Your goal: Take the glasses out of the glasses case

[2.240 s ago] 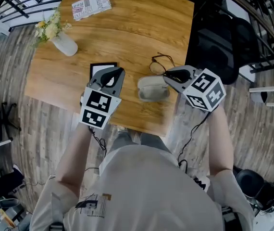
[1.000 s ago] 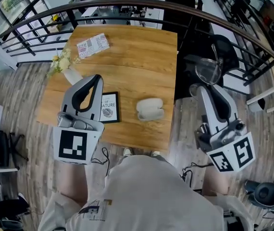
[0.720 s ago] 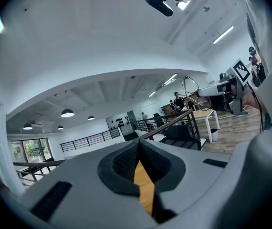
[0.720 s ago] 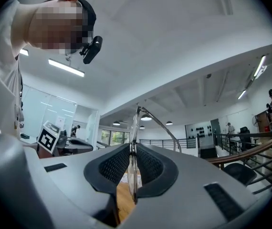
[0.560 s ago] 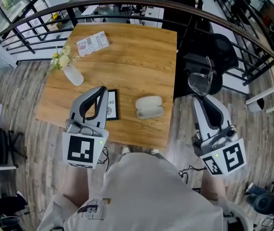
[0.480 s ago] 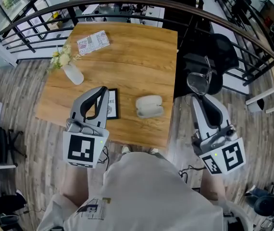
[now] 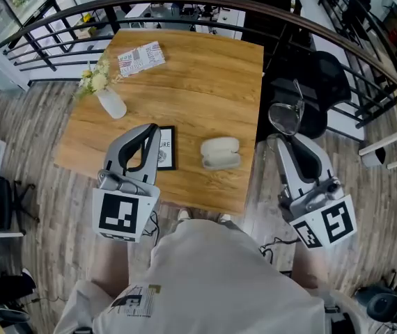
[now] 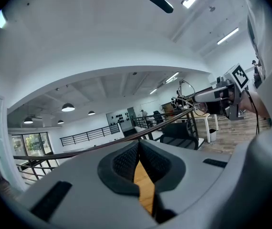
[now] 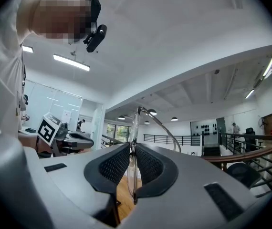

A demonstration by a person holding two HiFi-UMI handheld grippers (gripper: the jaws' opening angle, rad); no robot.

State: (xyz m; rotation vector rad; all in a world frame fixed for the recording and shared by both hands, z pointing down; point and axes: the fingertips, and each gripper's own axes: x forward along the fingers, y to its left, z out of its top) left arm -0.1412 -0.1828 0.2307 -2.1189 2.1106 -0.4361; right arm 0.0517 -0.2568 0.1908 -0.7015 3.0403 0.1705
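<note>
Plainly, the right claw point(image 9: 132, 149) was clamped shut on the glasses point(image 7: 286, 117), with one lens standing edge-on between its pads. It held them out past the right edge of the bench point(image 7: 205, 82), in front of a dark chair point(image 7: 324, 82). The glasses case point(image 7: 221, 152) lay on the wooden bench near its front edge, well apart from the glasses. The left claw point(image 8: 138, 144) had its jaws together and gripped nothing. From the head view it partly covered a black-framed card point(image 7: 165, 148). A vase of flowers point(image 7: 109, 99) stood further back.
</note>
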